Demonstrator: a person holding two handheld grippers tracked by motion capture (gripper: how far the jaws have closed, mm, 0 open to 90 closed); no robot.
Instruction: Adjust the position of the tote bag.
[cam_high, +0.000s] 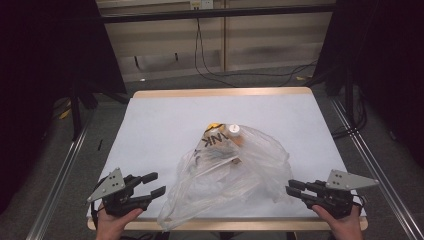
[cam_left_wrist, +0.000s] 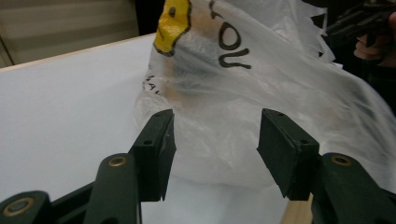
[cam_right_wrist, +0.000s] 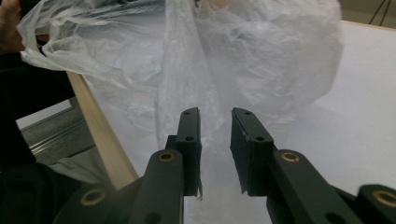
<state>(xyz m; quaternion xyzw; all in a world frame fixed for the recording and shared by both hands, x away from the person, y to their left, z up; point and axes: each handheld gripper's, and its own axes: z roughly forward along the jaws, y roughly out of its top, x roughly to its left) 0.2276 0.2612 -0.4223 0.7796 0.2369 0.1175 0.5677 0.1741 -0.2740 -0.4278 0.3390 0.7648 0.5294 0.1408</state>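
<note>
Translucent crinkled plastic bag (cam_high: 225, 172) lies mid-table in the high view, toward the near edge of the white-topped table with pale wood rim (cam_high: 220, 93). Black letters "NK" readable on the bag near its far end, yellow patch beside them. Inside the bag: a white round cap (cam_high: 233, 130) on something orange-brown, rest of the contents too blurred to name. Left gripper (cam_high: 152, 184) sits at the bag's near-left corner, jaws parted, nothing between them. Right gripper (cam_high: 292, 188) sits at the bag's near-right side, jaws narrow, tips just beside the plastic. A hand holds each gripper at the near edge.

Left gripper view: left gripper's jaws stand apart with a clear gap, pads not pressing anything; the bag (cam_left_wrist: 261, 93) rises just beyond them. Black writing "OU" on the bag, yellow smiley-type print (cam_left_wrist: 173, 21) at top, more small letters at the left edge, unreadable. Other gripper and hand blurred at top right.

Right gripper view: right gripper's jaws nearly together, small gap left. Thin film of the bag (cam_right_wrist: 210, 70) hangs in front of and possibly between them; cannot tell whether the pads pinch it. Wood table edge runs at left.
</note>
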